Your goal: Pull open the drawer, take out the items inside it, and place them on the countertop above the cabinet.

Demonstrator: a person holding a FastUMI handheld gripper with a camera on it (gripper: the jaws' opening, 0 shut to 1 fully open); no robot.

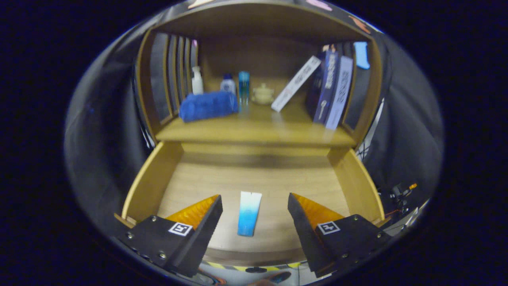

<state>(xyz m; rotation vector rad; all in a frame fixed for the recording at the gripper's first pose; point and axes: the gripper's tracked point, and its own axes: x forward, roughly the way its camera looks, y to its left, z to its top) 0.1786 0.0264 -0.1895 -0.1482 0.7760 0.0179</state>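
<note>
The wooden drawer [152, 180] is pulled out below the cabinet's countertop [254, 129]. On its floor lies a flat tube [249, 213], white at the far end and blue at the near end. My gripper [254, 206] is open above the drawer's front part. The tube lies between the two black and orange fingers [210, 216], touching neither. On the countertop, a blue pouch [208, 105] rests at the left.
Behind the pouch stand a white bottle [197, 80], a small white bottle with a blue cap [228, 84], a blue bottle [243, 86] and a small cream jar [262, 94]. A white box [295, 83] leans against upright books [331, 87] at the right. Slatted cabinet walls close both sides.
</note>
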